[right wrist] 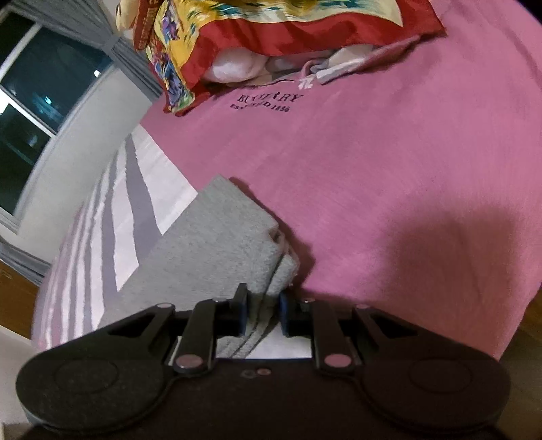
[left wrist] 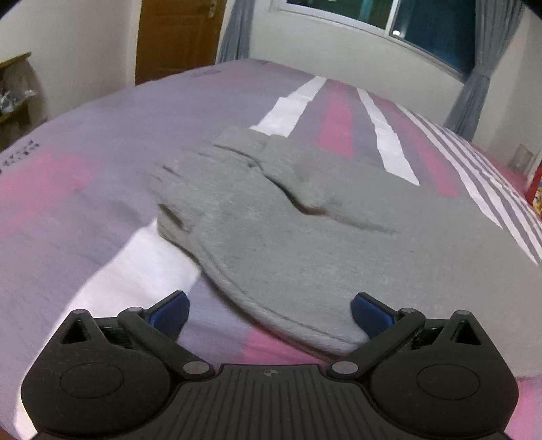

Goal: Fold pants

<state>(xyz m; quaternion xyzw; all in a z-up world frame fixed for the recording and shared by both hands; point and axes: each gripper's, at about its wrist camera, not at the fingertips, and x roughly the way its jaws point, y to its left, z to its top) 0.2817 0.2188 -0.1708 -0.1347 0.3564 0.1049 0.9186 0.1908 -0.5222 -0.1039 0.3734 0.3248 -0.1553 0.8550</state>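
Grey pants (left wrist: 305, 230) lie on the bed, partly folded, with the cuffed leg ends lying over the middle. My left gripper (left wrist: 269, 313) is open, just above the pants' near edge, its blue pads either side of the hem. In the right wrist view my right gripper (right wrist: 262, 313) is shut on a doubled edge of the grey pants (right wrist: 216, 243), which spread away to the upper left.
The bed sheet (left wrist: 84, 203) is pink, lilac and white striped. A door (left wrist: 176, 34), curtains (left wrist: 474, 84) and a window stand beyond the bed. A red and yellow patterned blanket (right wrist: 271, 30) and pale clothes lie at the bed's head. The pink sheet (right wrist: 389, 169) carries dark lettering.
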